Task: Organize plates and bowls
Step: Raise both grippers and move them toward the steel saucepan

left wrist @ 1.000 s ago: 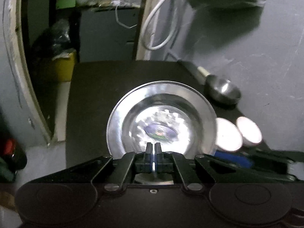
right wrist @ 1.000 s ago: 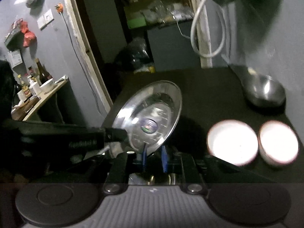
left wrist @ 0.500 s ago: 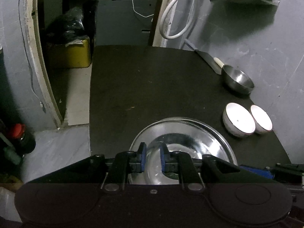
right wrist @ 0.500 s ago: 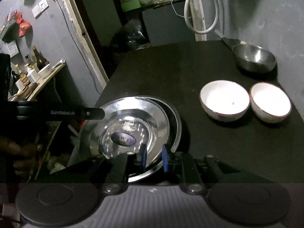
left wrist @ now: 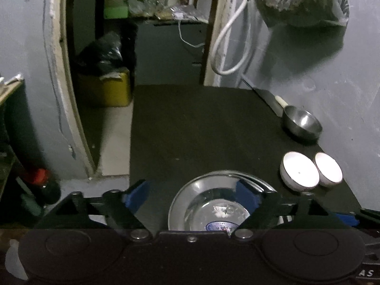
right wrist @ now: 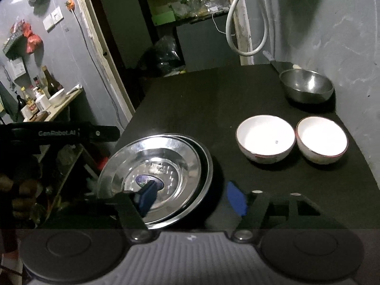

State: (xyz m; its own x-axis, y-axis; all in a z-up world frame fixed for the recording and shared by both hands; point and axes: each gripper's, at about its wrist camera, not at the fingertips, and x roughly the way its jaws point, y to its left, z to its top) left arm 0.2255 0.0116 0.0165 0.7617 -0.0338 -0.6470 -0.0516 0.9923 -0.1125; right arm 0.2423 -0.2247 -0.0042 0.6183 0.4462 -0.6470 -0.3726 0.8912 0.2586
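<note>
A steel plate (right wrist: pixel 154 166) lies stacked on another steel plate (right wrist: pixel 206 163) at the near left of the black table (right wrist: pixel 213 99); the stack also shows in the left wrist view (left wrist: pixel 213 197). Two white bowls (right wrist: pixel 265 137) (right wrist: pixel 321 140) sit side by side at the right. A steel bowl (right wrist: pixel 306 85) stands behind them. My left gripper (left wrist: pixel 192 193) is open and empty, its right finger over the plate. My right gripper (right wrist: pixel 192 198) is open and empty, its left finger over the plate's near rim.
A grey wall (right wrist: pixel 351 47) runs along the table's right side with a white hose (right wrist: pixel 237 35) hanging at the far corner. A doorway (left wrist: pixel 95 71) and floor lie left of the table. A side shelf with bottles (right wrist: pixel 40 97) stands at far left.
The top plate was tilted up and held by both grippers; it now lies flat on the other plate. Both grippers have opened and let go of it.
</note>
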